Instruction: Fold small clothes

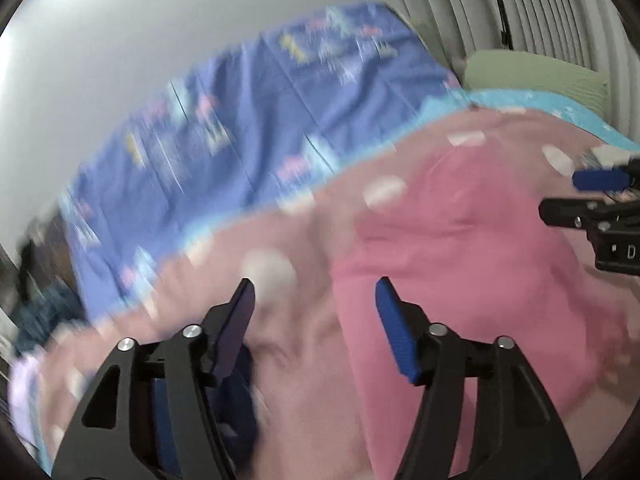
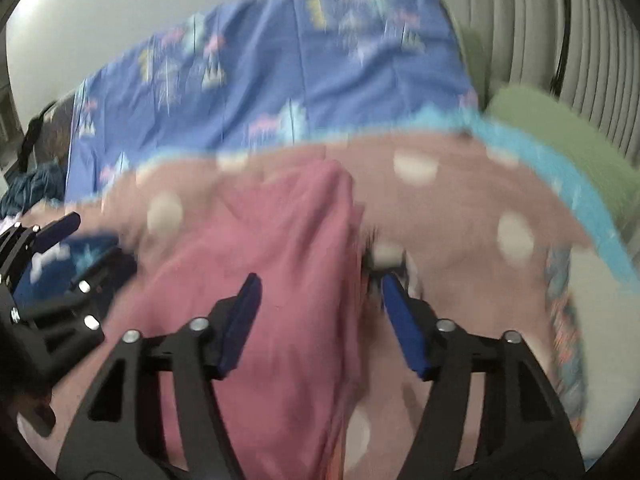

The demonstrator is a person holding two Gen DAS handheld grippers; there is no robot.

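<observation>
A pink garment [image 1: 460, 248] [image 2: 272, 240] lies flat on a dusty-pink blanket with white dots [image 1: 288, 360] [image 2: 460, 208]. My left gripper [image 1: 316, 292] hangs open just above the garment's left edge, nothing pinched between its blue pads. My right gripper [image 2: 320, 280] is open too, over the garment's right edge, pads apart from the cloth. Each gripper shows at the side of the other view: the right gripper [image 1: 576, 196] and the left gripper [image 2: 80, 248]. A dark blue patterned cloth [image 2: 56, 260] [image 1: 236, 400] lies under the left gripper. Both views are blurred.
The blanket covers a bed with a blue patterned sheet [image 1: 248, 128] [image 2: 280, 72] beyond it. A green pillow [image 1: 536, 72] [image 2: 560, 128] sits at the far right by pale vertical blinds [image 2: 540, 20]. A plain wall [image 1: 120, 40] stands behind. Dark teal cloth [image 2: 36, 184] lies off the bed's left side.
</observation>
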